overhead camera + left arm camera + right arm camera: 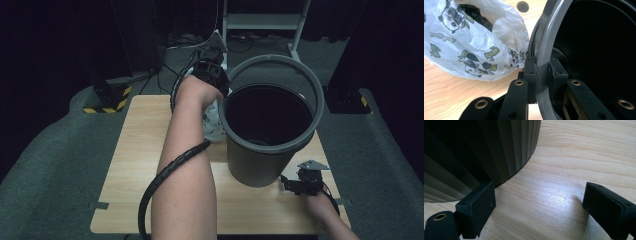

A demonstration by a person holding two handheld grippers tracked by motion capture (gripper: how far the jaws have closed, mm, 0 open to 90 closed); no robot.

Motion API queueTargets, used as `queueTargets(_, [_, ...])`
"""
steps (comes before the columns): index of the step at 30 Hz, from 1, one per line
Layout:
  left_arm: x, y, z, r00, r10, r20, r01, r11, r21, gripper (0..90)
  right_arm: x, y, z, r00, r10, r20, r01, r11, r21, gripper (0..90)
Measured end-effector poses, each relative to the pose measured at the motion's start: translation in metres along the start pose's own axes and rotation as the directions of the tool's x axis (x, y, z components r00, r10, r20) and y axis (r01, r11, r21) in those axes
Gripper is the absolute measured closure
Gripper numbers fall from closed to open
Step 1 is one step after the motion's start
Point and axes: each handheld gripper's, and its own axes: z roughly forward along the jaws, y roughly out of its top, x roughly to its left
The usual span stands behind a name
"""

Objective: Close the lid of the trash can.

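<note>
A ribbed grey bin (255, 165) stands on the wooden table (140, 165). Its loose grey rim ring (280, 60) sits tilted, higher at the far side. My left gripper (222, 92) is shut on the ring's left edge. The left gripper view has that ring (549, 37) pinched at my left gripper (542, 68), one pad outside and one inside. A white plastic bag (212, 122) printed with pandas lies against the bin's left side, with something black (477, 15) inside the bag (474, 45). My right gripper (287, 182) rests open on the table by the bin's base (486, 150), nothing between the jaws (539, 202).
A white metal rack (262, 20) stands behind the table on grey carpet. Stand bases with black-and-yellow stripes (107, 102) sit at the back left and back right (350, 102). Cables (185, 40) lie on the floor beyond the table.
</note>
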Motion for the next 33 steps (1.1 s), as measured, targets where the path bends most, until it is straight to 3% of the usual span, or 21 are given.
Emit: queueTargets(33, [-0.003, 0.001, 0.019, 0.9996, 0.019, -0.020, -0.019, 0.9998, 0.010, 77.5, 0.000, 0.000, 0.000, 1.0000, -0.005, -0.002, 0.005, 1.000, -0.001, 11.0])
